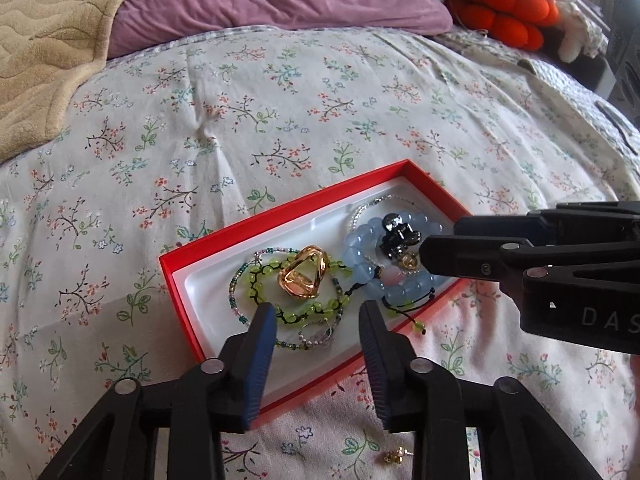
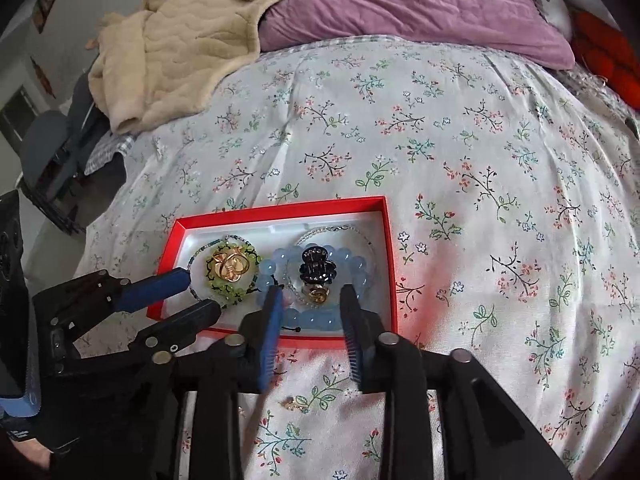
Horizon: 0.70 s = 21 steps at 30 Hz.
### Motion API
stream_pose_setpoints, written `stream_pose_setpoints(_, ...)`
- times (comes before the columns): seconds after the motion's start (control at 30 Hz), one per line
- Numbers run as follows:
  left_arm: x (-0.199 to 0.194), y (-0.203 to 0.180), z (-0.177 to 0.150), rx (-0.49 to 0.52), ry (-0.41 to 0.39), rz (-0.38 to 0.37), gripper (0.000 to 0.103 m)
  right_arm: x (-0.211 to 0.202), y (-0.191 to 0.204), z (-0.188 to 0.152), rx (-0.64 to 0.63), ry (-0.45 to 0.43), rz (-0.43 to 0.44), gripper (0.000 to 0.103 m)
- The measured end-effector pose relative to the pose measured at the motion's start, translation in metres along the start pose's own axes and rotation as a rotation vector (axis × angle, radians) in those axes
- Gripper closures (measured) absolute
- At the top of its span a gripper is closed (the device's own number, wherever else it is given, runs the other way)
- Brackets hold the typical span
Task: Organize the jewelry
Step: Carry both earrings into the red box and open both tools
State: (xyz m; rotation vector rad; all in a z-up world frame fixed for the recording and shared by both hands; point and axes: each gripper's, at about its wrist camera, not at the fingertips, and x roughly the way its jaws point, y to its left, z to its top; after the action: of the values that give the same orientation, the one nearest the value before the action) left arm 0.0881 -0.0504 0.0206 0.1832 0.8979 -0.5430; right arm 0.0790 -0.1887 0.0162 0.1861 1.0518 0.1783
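Note:
A red box (image 1: 178,280) (image 2: 394,264) with a white liner lies on the floral bedspread. In it are a green bead bracelet (image 1: 256,286) (image 2: 216,286) around a gold clip (image 1: 304,278) (image 2: 230,266), and a blue bead bracelet (image 1: 360,240) (image 2: 268,270) around a black hair claw (image 1: 396,234) (image 2: 316,266) and a gold ring (image 2: 316,294). My left gripper (image 1: 318,312) (image 2: 200,292) hangs open over the green bracelet, nothing between its pads. My right gripper (image 2: 312,292) (image 1: 442,238) stands open above the ring and the blue bracelet's near side. A small gold earring (image 1: 394,456) (image 2: 294,403) lies on the bedspread in front of the box.
A beige blanket (image 2: 172,44) and a purple pillow (image 2: 400,0) lie at the bed's far end, with an orange plush (image 1: 504,8) at the far right. The bed's left edge (image 2: 116,196) drops to a floor with dark furniture.

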Motion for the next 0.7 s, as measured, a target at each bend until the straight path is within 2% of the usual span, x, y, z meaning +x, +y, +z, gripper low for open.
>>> stream_pose_setpoints(0.07, -0.004, 0.0, -0.001, -0.004, -0.002, -0.001, 0.055, -0.005, 0.001, 0.0, 0.001, -0.017, 0.003, 0.052)
stream_pose_setpoints(0.17, -0.011, 0.001, -0.001, -0.021, -0.015, 0.002, 0.038, -0.013, 0.003, 0.0, -0.005, -0.03, 0.008, 0.051)
stream_pose_setpoints(0.33, -0.023, 0.003, -0.004, -0.052, -0.023, 0.014, 0.02, -0.026, 0.002, -0.005, -0.005, -0.036, -0.011, 0.044)
stream_pose_setpoints(0.47, -0.03, 0.006, -0.011, -0.091, -0.008, 0.039, 0.011, -0.035, 0.0, -0.011, -0.002, -0.036, -0.029, 0.037)
stream_pose_setpoints(0.7, -0.039, 0.01, -0.028, -0.132, 0.041, 0.083, 0.008, -0.044, -0.006, -0.027, -0.002, -0.001, -0.061, 0.033)
